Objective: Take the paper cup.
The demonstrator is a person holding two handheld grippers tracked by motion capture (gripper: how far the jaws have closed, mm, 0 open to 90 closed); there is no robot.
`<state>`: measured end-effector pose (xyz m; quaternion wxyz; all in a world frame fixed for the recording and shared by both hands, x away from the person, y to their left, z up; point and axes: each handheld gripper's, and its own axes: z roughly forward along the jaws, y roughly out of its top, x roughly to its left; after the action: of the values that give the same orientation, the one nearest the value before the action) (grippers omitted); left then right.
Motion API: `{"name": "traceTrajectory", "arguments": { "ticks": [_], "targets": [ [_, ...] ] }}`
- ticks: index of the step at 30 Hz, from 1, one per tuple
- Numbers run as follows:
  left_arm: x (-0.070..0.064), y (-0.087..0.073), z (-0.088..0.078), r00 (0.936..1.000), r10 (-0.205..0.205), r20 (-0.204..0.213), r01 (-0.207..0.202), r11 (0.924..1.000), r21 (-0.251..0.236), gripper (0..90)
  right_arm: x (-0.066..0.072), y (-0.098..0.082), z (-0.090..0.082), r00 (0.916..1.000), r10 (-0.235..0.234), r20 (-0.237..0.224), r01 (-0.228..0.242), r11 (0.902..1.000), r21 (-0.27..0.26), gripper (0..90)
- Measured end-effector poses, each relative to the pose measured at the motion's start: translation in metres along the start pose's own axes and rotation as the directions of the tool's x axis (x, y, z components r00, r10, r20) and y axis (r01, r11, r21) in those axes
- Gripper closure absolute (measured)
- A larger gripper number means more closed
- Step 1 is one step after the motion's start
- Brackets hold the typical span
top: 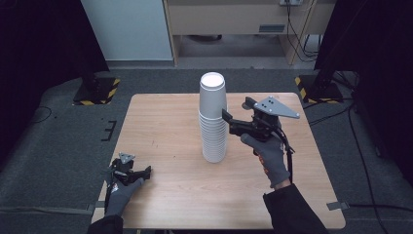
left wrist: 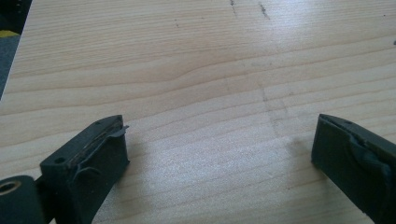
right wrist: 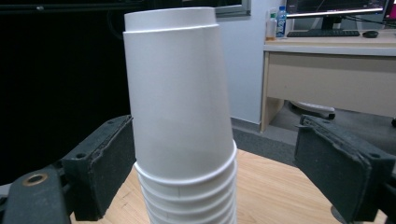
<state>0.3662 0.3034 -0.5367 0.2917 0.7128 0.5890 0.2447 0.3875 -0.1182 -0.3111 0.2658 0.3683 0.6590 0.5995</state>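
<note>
**Stack of cups between spread jaws, left tool resting at the table corner**

Dark grey carpet surrounds a light wooden table (top: pixel 165 122) in the high view, with black curtains at both sides, a pale desk at the back wall and yellow-and-black striped stand bases on the floor beyond the table's far corners. A tall stack of white paper cups (top: pixel 213 119), nested upside down, stands near the middle of the tabletop. The right gripper (top: pixel 229 117), held in a grey-gloved right hand (top: pixel 269 152), is raised at the stack's right side, level with its upper part; its grey three-cornered plate sits on top and a cable trails down along the wrist. The left gripper (top: pixel 146 170) lies low at the table's near left corner in the gloved left hand (top: pixel 117 192), well apart from the cups.

From the left gripper view, the two black jaws stand wide apart, released, with bare wood grain and a few faint dark marks between them.

From the right gripper view, the jaws are spread open, one on each side of the stack of white paper cups (right wrist: pixel 180 116). The left one looks just beside or touching the cup wall; the right one is clearly apart. The top cup rises above a set of nested rims. Behind stand a desk (right wrist: pixel 327 70) with a keyboard and bottles, and a dark curtain at left.
</note>
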Motion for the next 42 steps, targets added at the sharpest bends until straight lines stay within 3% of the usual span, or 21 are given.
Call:
{"name": "traceTrajectory", "arguments": {
  "ticks": [9, 27, 42],
  "targets": [
    [0.0, 0.0, 0.0, 1.0, 0.001, 0.001, -0.001, 1.0, 0.0, 2.7, 0.011, 0.002, 0.021, 0.9998, 0.001, -0.02, -0.001, 1.0, 0.009, 12.5],
    [0.0, 0.0, 0.0, 1.0, 0.001, 0.002, -0.001, 1.0, 0.001, 2.6, 0.019, 0.001, 0.053, 0.9996, -0.017, -0.023, 0.017, 0.9995, 0.028, 12.0],
    [0.0, 0.0, 0.0, 1.0, 0.002, 0.003, -0.002, 1.0, 0.002, 2.4, 0.021, -0.003, 0.075, 0.9991, -0.042, 0.011, 0.041, 0.9976, 0.056, 11.4]
  ]
}}
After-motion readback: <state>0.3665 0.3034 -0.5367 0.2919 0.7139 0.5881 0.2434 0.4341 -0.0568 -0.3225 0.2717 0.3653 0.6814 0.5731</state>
